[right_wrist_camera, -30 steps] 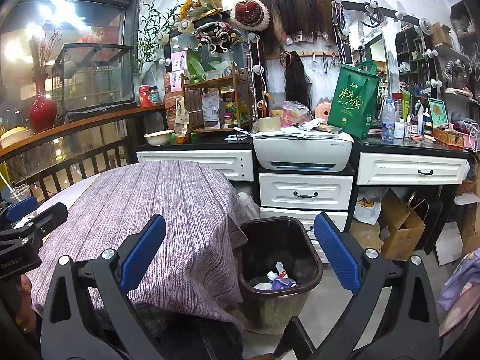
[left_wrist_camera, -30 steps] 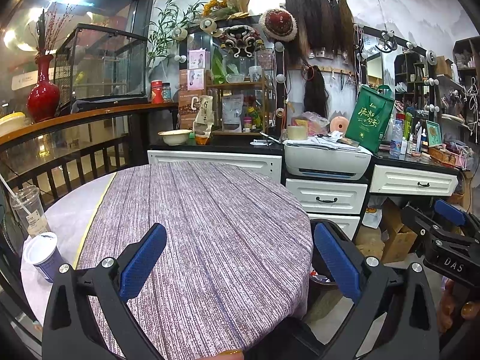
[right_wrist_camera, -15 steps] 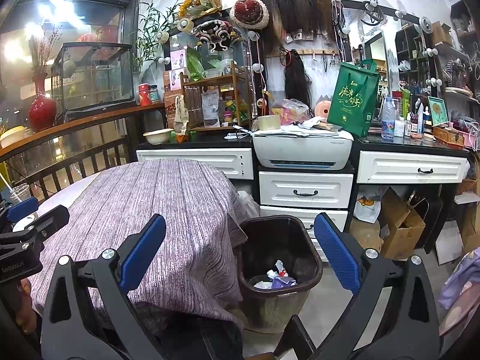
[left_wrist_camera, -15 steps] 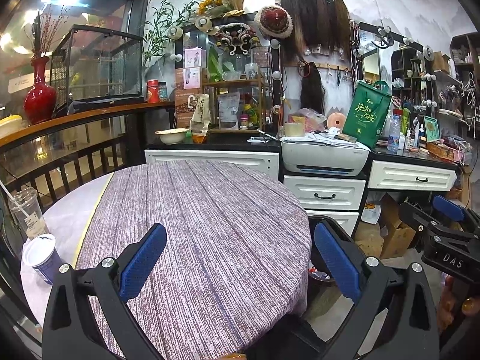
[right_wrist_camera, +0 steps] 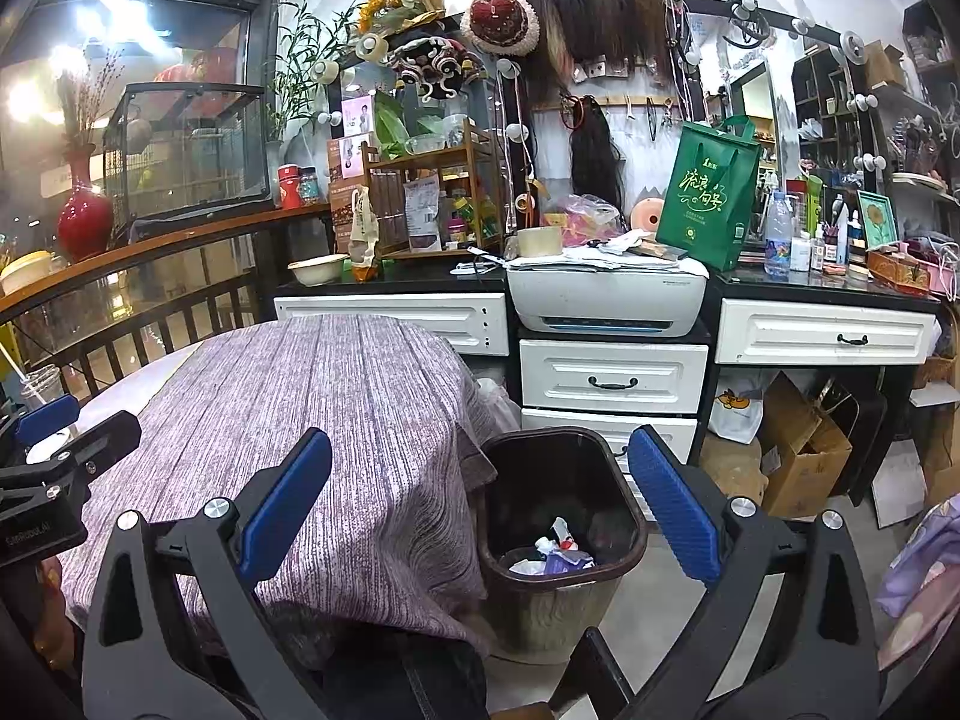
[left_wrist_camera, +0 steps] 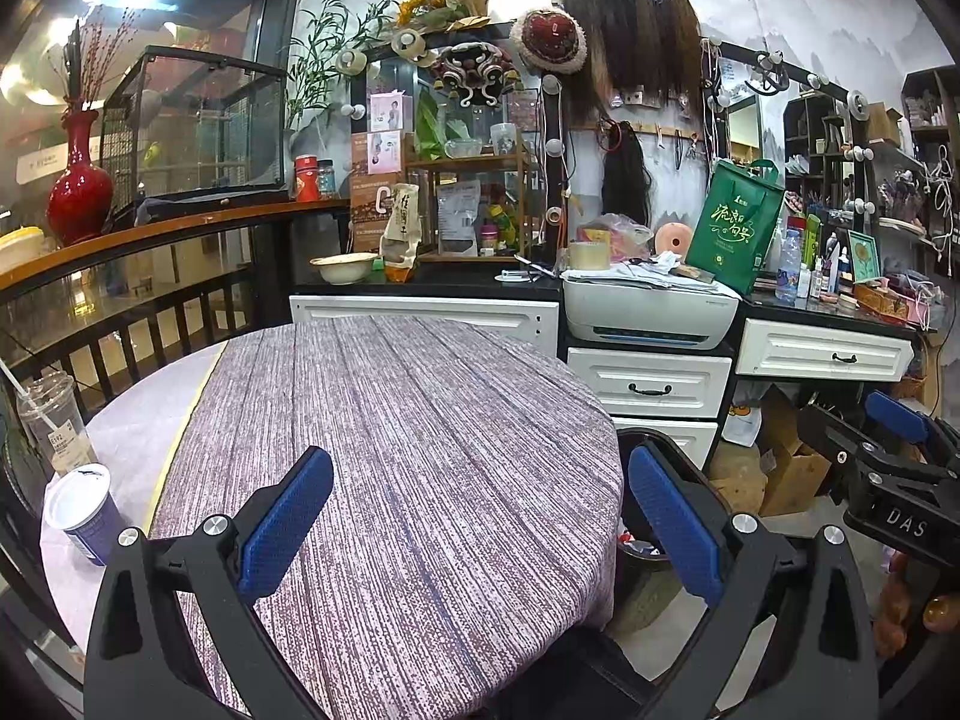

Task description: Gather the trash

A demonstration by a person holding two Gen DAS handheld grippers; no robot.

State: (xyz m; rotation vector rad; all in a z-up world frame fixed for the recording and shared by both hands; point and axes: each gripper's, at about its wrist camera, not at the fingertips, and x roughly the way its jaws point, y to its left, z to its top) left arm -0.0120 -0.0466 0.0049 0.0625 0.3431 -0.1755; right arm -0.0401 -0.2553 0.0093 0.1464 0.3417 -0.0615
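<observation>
Both tools are empty: the left hand-held gripper (left_wrist_camera: 477, 516) hangs spread wide over the cloth-covered counter (left_wrist_camera: 390, 450), and the right hand-held gripper (right_wrist_camera: 480, 504) is spread wide above the dark bin (right_wrist_camera: 561, 540) just right of it. Some crumpled trash (right_wrist_camera: 555, 549) already lies in the bin. Left to collect, probably, are the white-lidded paper cup (left_wrist_camera: 81, 513) and the clear plastic cup (left_wrist_camera: 51, 423) at the counter's far-left edge.
</observation>
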